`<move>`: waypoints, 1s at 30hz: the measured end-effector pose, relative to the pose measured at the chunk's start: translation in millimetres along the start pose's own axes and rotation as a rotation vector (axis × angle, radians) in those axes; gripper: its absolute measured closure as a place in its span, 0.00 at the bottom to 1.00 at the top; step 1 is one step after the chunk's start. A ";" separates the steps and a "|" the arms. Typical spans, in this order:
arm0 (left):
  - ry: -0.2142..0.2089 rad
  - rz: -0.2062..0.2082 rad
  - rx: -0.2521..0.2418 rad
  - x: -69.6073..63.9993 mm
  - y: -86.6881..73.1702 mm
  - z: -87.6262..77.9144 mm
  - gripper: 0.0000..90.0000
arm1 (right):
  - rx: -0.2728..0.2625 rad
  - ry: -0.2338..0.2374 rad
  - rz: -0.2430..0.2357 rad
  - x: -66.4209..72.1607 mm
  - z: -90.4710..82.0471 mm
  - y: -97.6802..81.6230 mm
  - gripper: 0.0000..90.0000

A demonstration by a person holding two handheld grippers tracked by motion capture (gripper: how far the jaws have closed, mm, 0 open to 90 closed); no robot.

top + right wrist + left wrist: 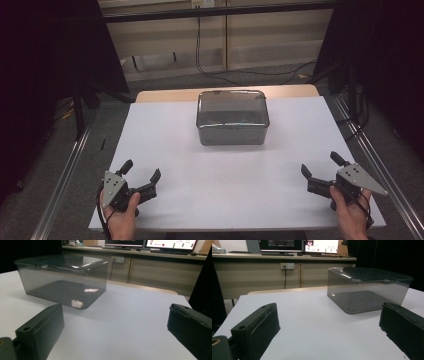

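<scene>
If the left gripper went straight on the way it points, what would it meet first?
Probably the near corner of the smoked plastic box: it sits ahead and right of centre between the open left gripper jaws, with only bare white tabletop between.

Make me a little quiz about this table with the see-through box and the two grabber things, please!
1. True or false: the left gripper is holding the clear box.
2. The lid of the box is: A) on, B) lying beside it, C) in the right gripper.
3. Fill in: the box stands on a ____ sheet near the far middle of the table.

Key
1. False: both grippers sit open near the front edge, left and right, well apart from the box, with nothing between their jaws.
2. A: the lid is on the box.
3. White.
</scene>
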State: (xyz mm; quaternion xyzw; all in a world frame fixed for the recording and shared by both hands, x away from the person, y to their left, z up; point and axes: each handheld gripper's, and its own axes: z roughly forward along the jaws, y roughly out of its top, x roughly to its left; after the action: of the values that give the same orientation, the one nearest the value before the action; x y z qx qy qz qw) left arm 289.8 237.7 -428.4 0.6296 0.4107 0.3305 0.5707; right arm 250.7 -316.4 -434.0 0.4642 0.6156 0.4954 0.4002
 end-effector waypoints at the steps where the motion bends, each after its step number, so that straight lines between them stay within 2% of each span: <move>1: 0.000 0.000 0.000 0.0 0.0 0.0 0.03 | 0.000 0.000 0.000 0.0 0.0 0.0 0.01; 2: 0.004 0.001 -0.002 0.4 0.4 0.0 0.03 | 0.005 0.018 0.015 0.3 0.5 -0.8 0.01; 5: 0.009 0.003 -0.002 1.0 0.5 0.1 0.04 | 0.006 0.025 0.014 1.7 0.8 -1.0 0.01; 6: 0.001 -0.015 -0.003 2.3 0.2 0.7 0.04 | 0.001 0.036 0.023 3.7 2.0 -0.7 0.01; 8: -0.007 -0.020 -0.005 2.6 0.0 0.9 0.04 | 0.006 0.039 0.023 5.1 2.3 -0.5 0.00; 9: -0.010 -0.018 -0.008 2.9 0.0 0.7 0.04 | 0.001 0.040 -0.005 8.9 3.2 0.5 0.00; 10: -0.013 -0.021 -0.011 2.7 0.1 0.8 0.04 | 0.001 0.040 -0.005 8.9 3.2 0.5 0.00; 11: -0.012 -0.018 -0.007 2.7 0.1 0.5 0.04 | -0.004 0.047 -0.025 11.0 3.3 1.6 0.00; 13: -0.012 -0.028 -0.005 1.8 -0.3 0.8 0.04 | -0.006 0.056 -0.008 14.1 3.9 2.9 0.00; 14: -0.015 -0.017 0.001 1.3 -0.3 0.5 0.04 | -0.007 0.078 0.003 16.8 3.5 3.7 0.00; 19: -0.013 -0.016 0.010 0.2 -1.2 -0.5 0.04 | 0.002 0.094 0.013 19.7 5.7 3.4 0.00; 21: -0.028 -0.014 0.015 -0.1 -2.1 0.4 0.04 | 0.013 0.110 0.040 21.4 9.6 4.6 0.00; 23: -0.024 -0.007 0.018 -0.6 -2.0 0.5 0.04 | 0.012 0.113 0.042 22.4 11.2 5.1 0.00; 24: -0.031 -0.020 0.016 -0.8 -1.7 0.5 0.04 | 0.019 0.119 0.034 24.8 14.4 5.6 0.00; 30: -0.013 -0.023 0.021 -1.5 -1.3 -1.6 0.03 | 0.021 0.143 0.035 35.0 21.3 9.1 0.00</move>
State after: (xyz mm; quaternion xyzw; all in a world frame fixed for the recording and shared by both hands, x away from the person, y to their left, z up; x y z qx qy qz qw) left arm 287.5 237.1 -429.4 0.6328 0.4177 0.3155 0.5705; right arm 263.9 -276.7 -430.3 0.4425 0.6395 0.5278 0.3417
